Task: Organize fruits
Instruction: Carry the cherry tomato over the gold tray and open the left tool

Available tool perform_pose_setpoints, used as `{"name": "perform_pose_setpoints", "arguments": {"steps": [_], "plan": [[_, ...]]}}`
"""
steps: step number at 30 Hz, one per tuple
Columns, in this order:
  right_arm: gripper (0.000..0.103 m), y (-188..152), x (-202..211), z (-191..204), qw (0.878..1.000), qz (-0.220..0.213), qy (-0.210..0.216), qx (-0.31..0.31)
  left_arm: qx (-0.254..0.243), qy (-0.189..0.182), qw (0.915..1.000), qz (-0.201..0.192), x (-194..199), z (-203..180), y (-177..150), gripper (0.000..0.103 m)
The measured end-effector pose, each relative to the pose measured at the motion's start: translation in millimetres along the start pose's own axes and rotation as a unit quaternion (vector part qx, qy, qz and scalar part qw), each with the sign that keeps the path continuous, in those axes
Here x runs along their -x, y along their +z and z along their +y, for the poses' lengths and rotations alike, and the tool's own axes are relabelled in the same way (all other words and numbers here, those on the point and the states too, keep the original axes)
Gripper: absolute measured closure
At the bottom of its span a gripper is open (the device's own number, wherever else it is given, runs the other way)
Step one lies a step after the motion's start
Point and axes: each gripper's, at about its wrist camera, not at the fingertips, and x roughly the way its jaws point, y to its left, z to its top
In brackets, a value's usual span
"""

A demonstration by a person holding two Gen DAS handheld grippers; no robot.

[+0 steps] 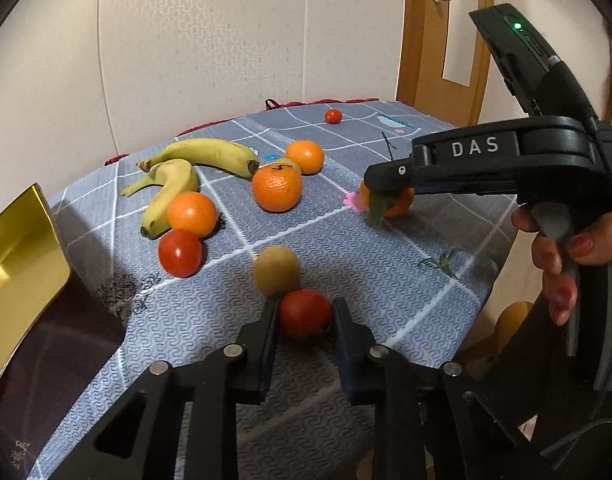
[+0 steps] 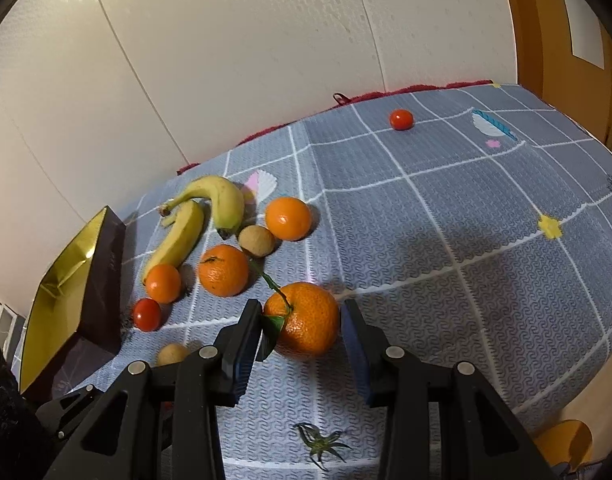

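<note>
Both claws are straddling round fruit, neither clenched yet.
You are bracketing a tomato [image 1: 304,313] with the left gripper [image 1: 303,320] and a leafy tangerine [image 2: 302,318] with the right gripper [image 2: 301,326]; closing off-center risks rolling them away.

Right half of tablecloth [image 2: 486,240] open bar one tomato [image 2: 401,119]; fruit cluster [image 2: 225,240] & box [image 2: 77,292] crowd left.

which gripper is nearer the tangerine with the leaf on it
Right. The right gripper straddles the leafy tangerine, jaws open; the left gripper is away, around a tomato.
</note>
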Motion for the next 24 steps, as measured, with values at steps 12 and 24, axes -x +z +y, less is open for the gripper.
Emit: {"name": "perform_pose_setpoints", "arguments": {"steps": [12, 24], "plan": [[0.062, 5.8, 3.7, 24.4, 0.999, -0.015, 0.036, 0.014, 0.027, 0.003, 0.9995, -0.013, 23.2, 23.7, -6.3, 0.077], [0.062, 5.1, -3.8, 97.2, 0.992, -0.015, 0.103, 0.074, 0.088, 0.077, 0.9917, -0.054, 87.6, 102.4, -6.7, 0.077]]}}
